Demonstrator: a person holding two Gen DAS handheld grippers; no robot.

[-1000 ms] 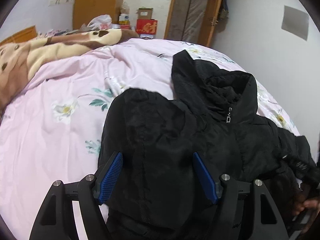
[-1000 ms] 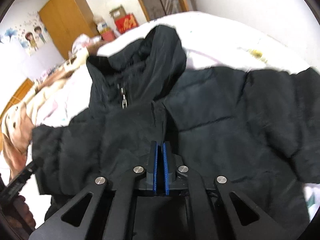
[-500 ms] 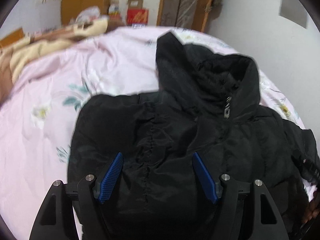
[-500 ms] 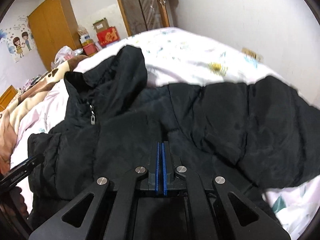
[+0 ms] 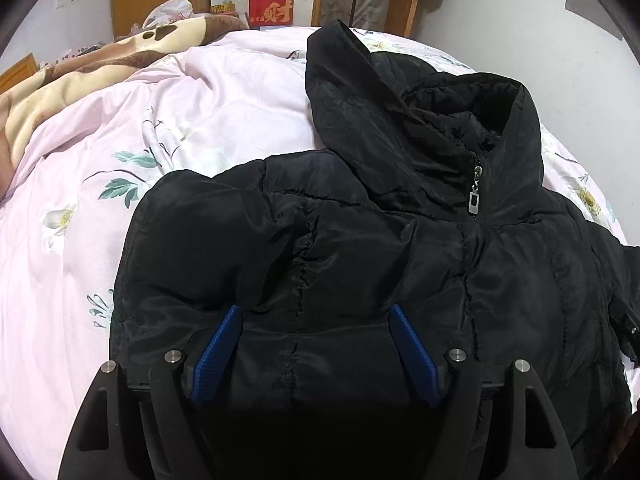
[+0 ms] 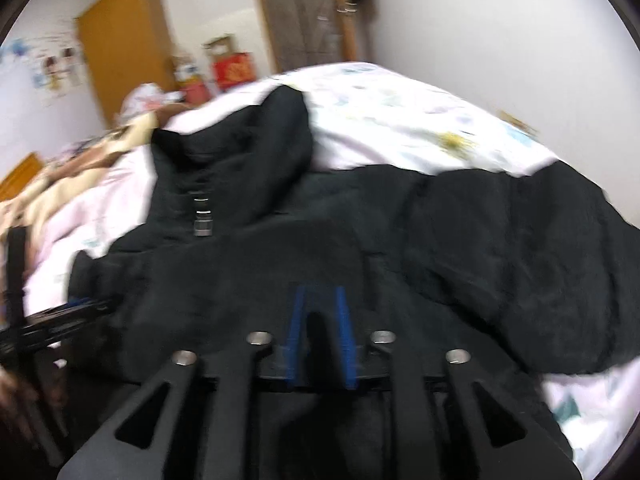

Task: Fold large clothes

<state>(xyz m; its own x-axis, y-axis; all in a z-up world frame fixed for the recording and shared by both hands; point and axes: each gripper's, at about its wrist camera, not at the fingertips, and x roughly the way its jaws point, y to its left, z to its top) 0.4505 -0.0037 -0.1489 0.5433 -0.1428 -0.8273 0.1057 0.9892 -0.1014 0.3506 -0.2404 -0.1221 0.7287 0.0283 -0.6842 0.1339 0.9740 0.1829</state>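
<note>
Black hooded puffer jacket [image 5: 400, 248] spread on pink floral duvet [image 5: 80, 240], left gripper [image 5: 316, 312] held wide above its front, jaws opening, nothing gripped, right gripper [image 6: 319, 292] blurred, jaws opening over the fabric, brown blanket [image 5: 60, 80] and red box [image 5: 271, 11] seen beyond.

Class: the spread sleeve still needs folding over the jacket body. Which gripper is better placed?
Probably right: the sleeve lies on that side, close ahead of the right gripper, whose jaws are opening.

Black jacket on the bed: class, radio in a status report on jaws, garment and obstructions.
Left gripper open over the black jacket. Right gripper jaws opening, nothing clearly between them. Jacket zipped, hood up the pink quilt. No obstruction.
</note>
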